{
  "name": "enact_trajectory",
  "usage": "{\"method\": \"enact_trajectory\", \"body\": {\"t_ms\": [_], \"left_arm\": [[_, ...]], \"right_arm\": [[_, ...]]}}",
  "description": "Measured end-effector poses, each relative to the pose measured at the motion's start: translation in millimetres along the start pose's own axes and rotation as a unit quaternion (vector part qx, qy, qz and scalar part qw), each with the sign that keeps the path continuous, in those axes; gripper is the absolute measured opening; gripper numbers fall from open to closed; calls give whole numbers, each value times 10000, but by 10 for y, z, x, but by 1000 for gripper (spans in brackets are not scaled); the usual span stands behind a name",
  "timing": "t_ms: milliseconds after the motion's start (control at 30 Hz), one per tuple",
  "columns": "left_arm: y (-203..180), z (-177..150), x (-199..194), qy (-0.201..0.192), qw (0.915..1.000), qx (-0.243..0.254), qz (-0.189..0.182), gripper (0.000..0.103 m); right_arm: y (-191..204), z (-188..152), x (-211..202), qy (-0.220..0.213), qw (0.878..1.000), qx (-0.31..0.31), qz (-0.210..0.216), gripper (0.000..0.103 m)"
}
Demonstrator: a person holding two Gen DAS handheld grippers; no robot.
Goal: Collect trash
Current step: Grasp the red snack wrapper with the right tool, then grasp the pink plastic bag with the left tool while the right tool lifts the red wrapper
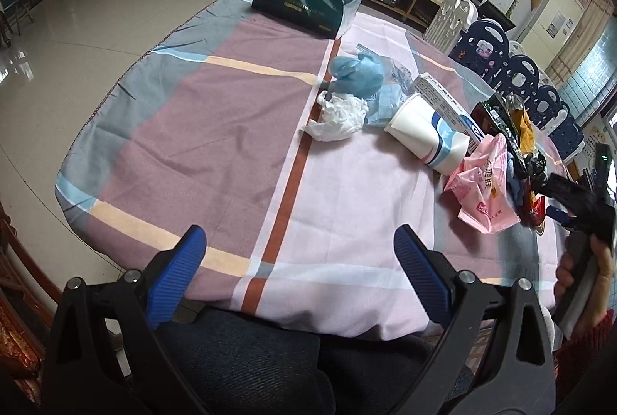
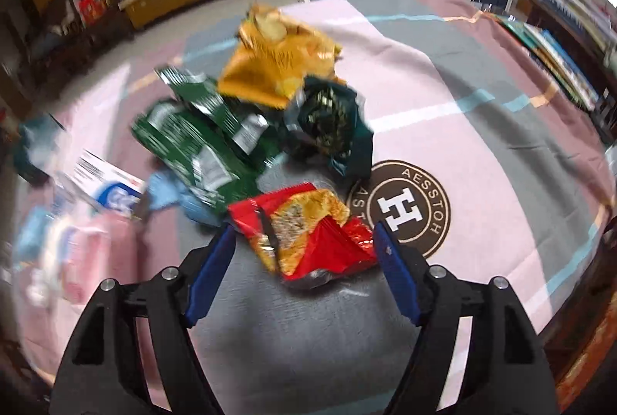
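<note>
The left gripper (image 1: 299,249) hangs above the near edge of the table with its blue-padded jaws spread wide and nothing between them, over a patchwork tablecloth (image 1: 216,129) of mauve, pink and grey panels. The trash lies in a loose line across the far right half of that cloth: a crumpled white tissue (image 1: 339,118), a bunched blue plastic bag (image 1: 358,73) just behind it, a paper cup (image 1: 424,133) tipped on its side with its mouth facing left, a white cardboard box (image 1: 439,95) touching the cup from behind, and a pink plastic bag (image 1: 484,187) at the cup's base. A dark green gift bag (image 1: 304,0) sits alone at the far end, well apart from the litter. The right gripper (image 2: 304,235) is likewise released, its jaws wide apart and flanking a torn red snack wrapper (image 2: 308,233) that lies flat on the cloth between them (neither pad appears to press on it, though motion blur makes contact hard to judge). Beyond it are a green snack packet (image 2: 200,141), an orange chip bag (image 2: 277,64) and a dark teal crumpled wrapper (image 2: 331,122), all piled close together. A round brown logo (image 2: 408,206) printed on the cloth sits just right of the red wrapper.
</note>
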State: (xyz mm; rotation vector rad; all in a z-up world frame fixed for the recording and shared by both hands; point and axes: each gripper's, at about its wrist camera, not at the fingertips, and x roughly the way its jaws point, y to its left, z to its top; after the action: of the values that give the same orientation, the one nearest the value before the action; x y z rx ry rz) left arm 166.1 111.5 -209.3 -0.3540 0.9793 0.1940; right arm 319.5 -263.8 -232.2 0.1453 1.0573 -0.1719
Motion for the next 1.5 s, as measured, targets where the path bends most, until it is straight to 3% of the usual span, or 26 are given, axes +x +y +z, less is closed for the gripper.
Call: {"method": "enact_trajectory", "body": {"t_ms": [100,167,200,233,267,567,933,1200,1333,1500], "left_arm": [[-22,-2,-3,-20,10000,80,42,97],[-28,-1,0,-17,9999,103,52,97],[-30,0,1,-12,9999,100,50,97],[-29,-2,4,-12,9999,97,48,97],[-32,-3,4,-12,9999,98,47,97],[-26,-4,-4,-37,9999,100,51,97],[-3,0,-14,-54,10000,79,15,97],[17,-3,-11,-27,10000,19,-28,97],[27,20,-3,31,10000,-68,18,97],[-476,49,-60,-275,9937,1066,-214,97]], "right_arm": [[100,-75,93,61,9997,-245,-70,72],[147,-141,72,-27,9994,-330,44,40],[182,-178,46,-28,9991,-420,59,36],[220,-214,5,-56,9987,-486,113,22],[257,-256,-43,-78,9982,-571,186,17],[650,-615,-445,-141,9922,-967,779,15],[1364,-815,-442,219,9830,-1407,1158,15],[1444,-1145,-672,486,9694,-1441,1928,11],[1282,-1183,-850,254,9741,-1274,1851,8],[935,-1138,-980,-34,9825,-946,1603,8]]}}
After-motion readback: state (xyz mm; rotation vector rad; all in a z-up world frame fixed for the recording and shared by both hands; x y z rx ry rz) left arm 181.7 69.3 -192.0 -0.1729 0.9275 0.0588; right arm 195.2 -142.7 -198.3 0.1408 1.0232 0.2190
